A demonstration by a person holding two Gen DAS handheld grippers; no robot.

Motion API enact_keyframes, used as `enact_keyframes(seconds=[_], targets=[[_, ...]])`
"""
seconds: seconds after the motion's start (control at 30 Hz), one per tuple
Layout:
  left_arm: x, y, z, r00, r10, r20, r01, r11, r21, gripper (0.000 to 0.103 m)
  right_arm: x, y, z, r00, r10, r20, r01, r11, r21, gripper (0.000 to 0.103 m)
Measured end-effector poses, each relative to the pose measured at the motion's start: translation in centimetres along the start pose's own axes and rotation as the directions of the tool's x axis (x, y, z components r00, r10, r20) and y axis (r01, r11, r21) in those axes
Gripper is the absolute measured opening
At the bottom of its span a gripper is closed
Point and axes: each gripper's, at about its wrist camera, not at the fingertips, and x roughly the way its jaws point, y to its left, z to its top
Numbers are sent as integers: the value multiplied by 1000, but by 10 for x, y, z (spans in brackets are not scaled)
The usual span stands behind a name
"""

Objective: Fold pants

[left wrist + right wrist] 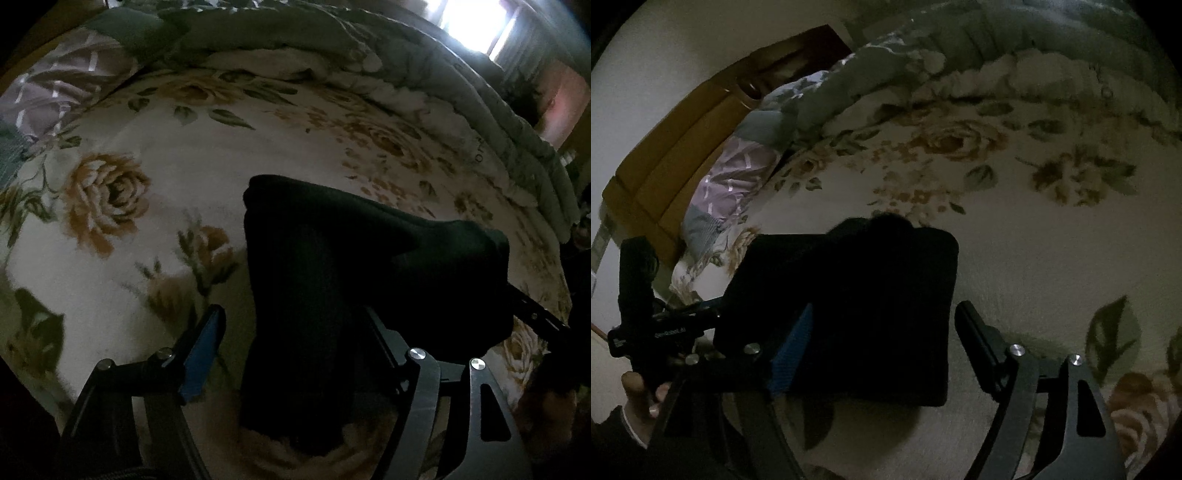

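Floral bedspread (1015,258) bears folded black pants (857,302) between right tool (886,332) fingers.

- Pants (857,306): matt black knit cloth.
- Bed sheet (207,162): soft, fuzzy floral cloth.
- Headboard (676,162): glossy brown wood.
- Right gripper (882,339): matt black, shiny metal screws.

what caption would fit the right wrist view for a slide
Open right gripper poised over folded black pants on a floral bedsheet, with the left gripper at the bundle's far edge.
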Motion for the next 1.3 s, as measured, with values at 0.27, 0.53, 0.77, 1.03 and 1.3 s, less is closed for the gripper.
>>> enact_keyframes(seconds=[0.27, 0.53, 0.77, 1.03, 1.3], targets=[[-20, 1, -14, 997, 59, 48, -60, 998, 8, 74, -20, 17, -9, 999, -15, 44, 18, 998, -64, 85], [-36, -6, -25, 992, 97, 84, -101, 994, 39, 74, -31, 25, -21, 998, -17, 60, 22, 996, -83, 86], [-48, -9, -34, 988, 116, 103, -121, 992, 45, 74, -40, 38, -28, 996, -23, 81, 32, 992, -120, 88], [-60, -10, -48, 979, 156, 130, -165, 985, 56, 77, -42, 52, -37, 996, -43, 79, 57, 982, -182, 93], [-59, -3, -56, 980, 164, 115, -171, 984, 49, 78, -36, 66, -48, 996, -72, 61, 85, 964, -251, 96]])
